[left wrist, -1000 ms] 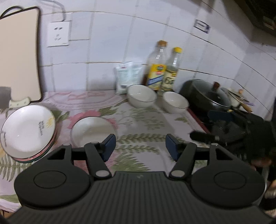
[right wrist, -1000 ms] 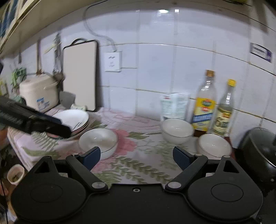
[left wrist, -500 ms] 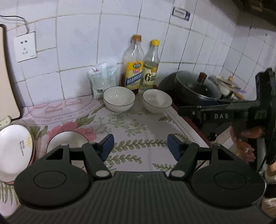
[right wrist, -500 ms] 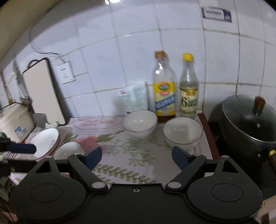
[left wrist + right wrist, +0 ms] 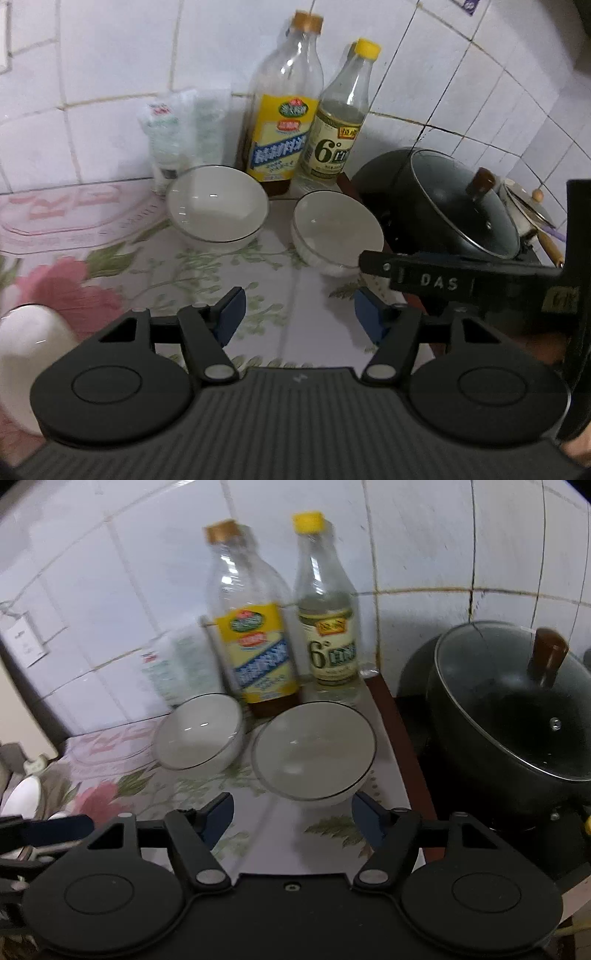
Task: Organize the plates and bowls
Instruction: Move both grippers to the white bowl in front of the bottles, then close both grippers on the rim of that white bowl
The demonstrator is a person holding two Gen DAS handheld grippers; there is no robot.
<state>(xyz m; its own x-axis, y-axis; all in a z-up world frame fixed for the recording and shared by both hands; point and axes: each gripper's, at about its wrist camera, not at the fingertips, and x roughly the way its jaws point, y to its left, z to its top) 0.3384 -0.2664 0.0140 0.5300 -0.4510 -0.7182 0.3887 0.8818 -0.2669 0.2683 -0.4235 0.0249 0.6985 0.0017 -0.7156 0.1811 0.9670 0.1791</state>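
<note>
Two white bowls with dark rims stand side by side on the floral cloth in front of the bottles. The left bowl (image 5: 218, 206) (image 5: 199, 734) is empty, and so is the right bowl (image 5: 334, 229) (image 5: 314, 749). My left gripper (image 5: 299, 310) hovers a little short of both, its jaws closing slightly with nothing between them. My right gripper (image 5: 291, 812) sits just before the right bowl, jaws closing on empty air. A third white bowl (image 5: 29, 343) lies at the lower left. A stack of plates (image 5: 22, 797) shows at the far left.
An oil bottle (image 5: 284, 110), a vinegar bottle (image 5: 340, 122) and a plastic packet (image 5: 177, 133) line the tiled wall behind the bowls. A black pot with a glass lid (image 5: 517, 716) stands on the stove to the right. The cloth ends at a dark counter edge (image 5: 395, 720).
Both grippers have swung right and closer to the two bowls by the bottles. The plate stack has left the left wrist view. The right jaws have narrowed.
</note>
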